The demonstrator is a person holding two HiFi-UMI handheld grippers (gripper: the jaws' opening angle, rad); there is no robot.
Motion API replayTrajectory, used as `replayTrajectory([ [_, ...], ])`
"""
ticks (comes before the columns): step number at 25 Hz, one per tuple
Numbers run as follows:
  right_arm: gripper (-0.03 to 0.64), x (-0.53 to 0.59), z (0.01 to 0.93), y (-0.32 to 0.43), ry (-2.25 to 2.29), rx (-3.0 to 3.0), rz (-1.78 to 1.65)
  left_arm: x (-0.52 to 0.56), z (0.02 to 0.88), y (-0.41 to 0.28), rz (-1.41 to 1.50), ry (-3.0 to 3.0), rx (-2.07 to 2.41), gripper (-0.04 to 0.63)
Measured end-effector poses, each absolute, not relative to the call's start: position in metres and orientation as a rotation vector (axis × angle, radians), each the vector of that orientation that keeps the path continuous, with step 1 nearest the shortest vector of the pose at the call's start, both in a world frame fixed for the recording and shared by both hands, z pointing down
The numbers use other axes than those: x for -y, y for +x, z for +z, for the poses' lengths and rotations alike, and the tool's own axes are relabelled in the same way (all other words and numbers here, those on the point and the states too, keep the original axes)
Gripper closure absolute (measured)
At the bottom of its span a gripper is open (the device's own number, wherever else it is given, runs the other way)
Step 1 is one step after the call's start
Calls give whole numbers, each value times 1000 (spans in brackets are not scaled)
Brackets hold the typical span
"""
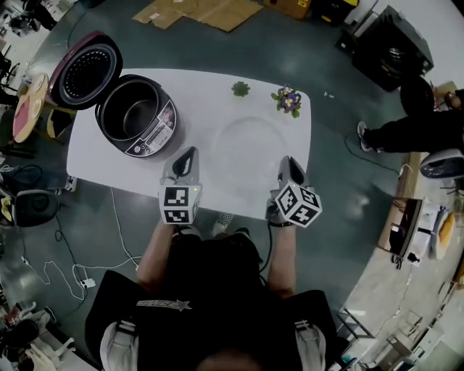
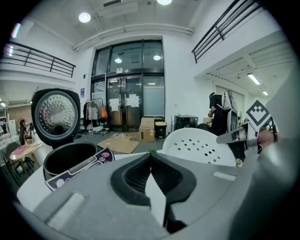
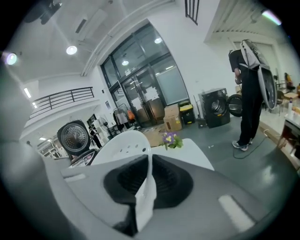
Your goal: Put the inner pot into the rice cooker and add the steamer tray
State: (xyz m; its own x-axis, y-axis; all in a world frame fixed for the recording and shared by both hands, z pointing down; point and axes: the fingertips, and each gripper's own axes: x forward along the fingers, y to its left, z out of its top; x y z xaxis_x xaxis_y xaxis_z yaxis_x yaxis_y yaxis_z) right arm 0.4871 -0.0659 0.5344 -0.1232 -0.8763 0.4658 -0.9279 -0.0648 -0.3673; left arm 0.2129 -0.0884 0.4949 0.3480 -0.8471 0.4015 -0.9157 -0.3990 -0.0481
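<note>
Head view: a person stands at the near edge of a white bench (image 1: 94, 156) with a pair of tongs in each hand, both reaching in over the bench.
Left tongs (image 2: 150, 154): closed on a thin white edge, the left rim of the steamer tray (image 1: 250, 145); the pads meet on it with no gap showing.
Right tongs (image 3: 149, 154): clamped on the tray's right rim, a white strip running down between the dark pads.
Steamer tray: white, round and perforated, held between the two tongs over the right half of the bench, to the right of the cooker. In both gripper views it stands tilted, with its holed face rising beyond the jaws.
Inner pot (image 1: 134, 112): dark, seated inside the rice cooker (image 1: 156, 134).
Rice cooker: on the left part of the bench, control panel facing the person; its lid (image 1: 85, 71) is swung open to the far left.
Far edge of the bench: a small green plant (image 1: 241, 89) and, to its right, purple flowers (image 1: 288, 100).
Surroundings: flattened cardboard (image 1: 203, 11) on the floor beyond the bench; another person (image 3: 248, 93) in dark clothes stands off to the right.
</note>
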Motion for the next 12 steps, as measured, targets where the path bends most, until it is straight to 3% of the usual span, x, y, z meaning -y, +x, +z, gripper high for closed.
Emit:
replayTrajectory([
  [12, 586, 99, 481, 423, 1891, 2282, 820, 81, 457, 136, 443, 2319, 1832, 584],
])
